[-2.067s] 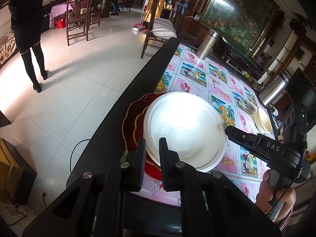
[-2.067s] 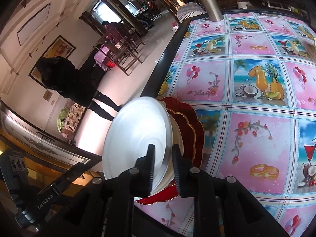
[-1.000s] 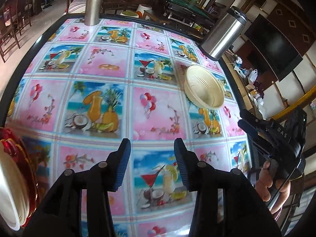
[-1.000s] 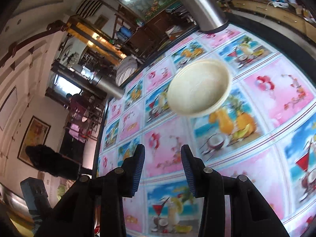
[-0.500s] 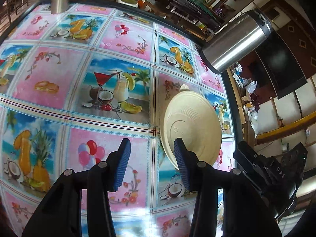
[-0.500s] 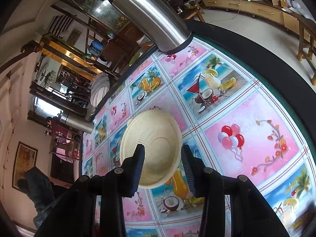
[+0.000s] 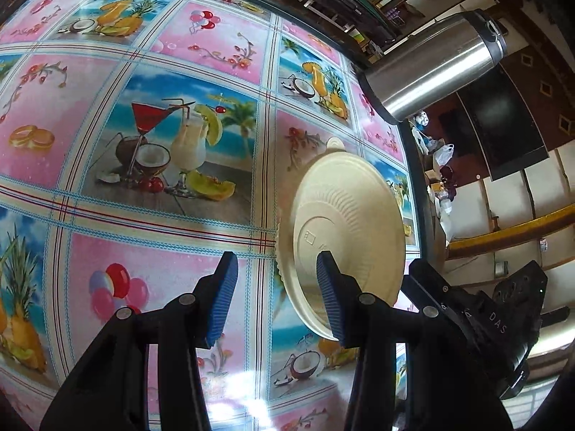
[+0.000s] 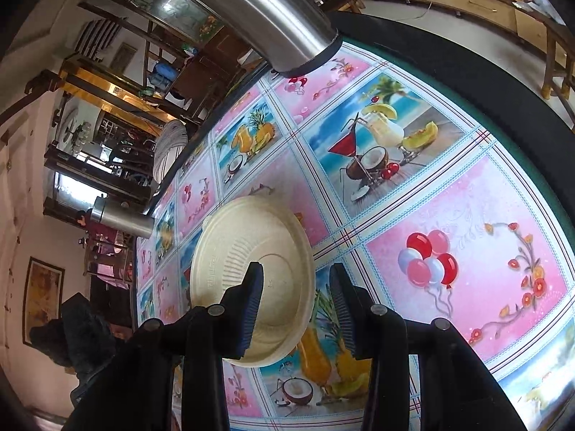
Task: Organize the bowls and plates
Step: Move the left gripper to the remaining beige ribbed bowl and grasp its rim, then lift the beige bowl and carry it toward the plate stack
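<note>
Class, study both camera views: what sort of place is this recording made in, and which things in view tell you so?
Probably a home dining room, or a small family eatery. A large table wears a printed oilcloth of cocktails and fruit; steel thermos flasks and a cream bowl stand on it; wooden furniture lines the wall.

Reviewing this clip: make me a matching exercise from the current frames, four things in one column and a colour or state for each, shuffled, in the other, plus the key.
Things
1. bowl
2. steel flask
3. left gripper
4. tablecloth

States
A. shiny metal, standing at the table edge
B. open, empty
C. cream, ribbed, bottom up on the table
D. pink and blue squares with drink pictures

Pairs: 1-C, 2-A, 3-B, 4-D
</note>
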{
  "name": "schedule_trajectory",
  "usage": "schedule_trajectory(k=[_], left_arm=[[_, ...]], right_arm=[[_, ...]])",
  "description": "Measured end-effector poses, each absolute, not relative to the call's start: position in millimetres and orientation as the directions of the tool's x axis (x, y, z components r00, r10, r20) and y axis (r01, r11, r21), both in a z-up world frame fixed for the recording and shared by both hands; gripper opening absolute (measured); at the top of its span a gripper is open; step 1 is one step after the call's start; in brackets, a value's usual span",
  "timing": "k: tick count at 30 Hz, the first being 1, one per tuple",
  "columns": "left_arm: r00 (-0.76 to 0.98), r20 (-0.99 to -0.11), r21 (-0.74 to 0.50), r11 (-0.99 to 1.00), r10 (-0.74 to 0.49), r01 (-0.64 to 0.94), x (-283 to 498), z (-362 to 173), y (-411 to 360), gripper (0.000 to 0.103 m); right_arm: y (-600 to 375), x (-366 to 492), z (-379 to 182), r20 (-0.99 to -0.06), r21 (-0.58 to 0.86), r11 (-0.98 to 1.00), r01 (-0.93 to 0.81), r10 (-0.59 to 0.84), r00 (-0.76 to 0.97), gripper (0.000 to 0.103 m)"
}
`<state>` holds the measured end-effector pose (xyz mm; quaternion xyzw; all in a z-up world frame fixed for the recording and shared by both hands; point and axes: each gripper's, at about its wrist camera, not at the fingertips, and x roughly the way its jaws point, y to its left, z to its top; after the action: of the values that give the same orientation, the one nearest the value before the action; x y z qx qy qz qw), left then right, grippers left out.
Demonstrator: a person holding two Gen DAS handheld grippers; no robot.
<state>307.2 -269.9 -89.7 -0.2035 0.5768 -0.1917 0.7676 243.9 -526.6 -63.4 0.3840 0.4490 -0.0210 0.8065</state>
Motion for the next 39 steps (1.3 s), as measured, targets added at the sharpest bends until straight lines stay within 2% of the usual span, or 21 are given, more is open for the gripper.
schedule_trajectory(k=[28,34,39], left_arm=[[0.286,-0.76,-0.577,0.808,-0.584,0.117,307.3,-85.0,-275.4,0.042],[0.308,-0.745,-0.585,0.801,-0.592,0.126,307.1,-83.3,-273.0,0.023],[0.305,-0.749,-0.579,0.805,-0.588,0.132,308.2,-85.3,-275.4,0.018]], right_arm=[[-524.2,246.1,-68.3,-0.742,0.597,0.702,0.388,0.301,0.599,0.04],[-524.5,244.7,-66.6,-0.73,0.61,0.695,0.38,0.306,0.611,0.034],[-527.4,243.3,-66.5,-0.728,0.613,0.687,0.389,0.3,0.617,0.034]])
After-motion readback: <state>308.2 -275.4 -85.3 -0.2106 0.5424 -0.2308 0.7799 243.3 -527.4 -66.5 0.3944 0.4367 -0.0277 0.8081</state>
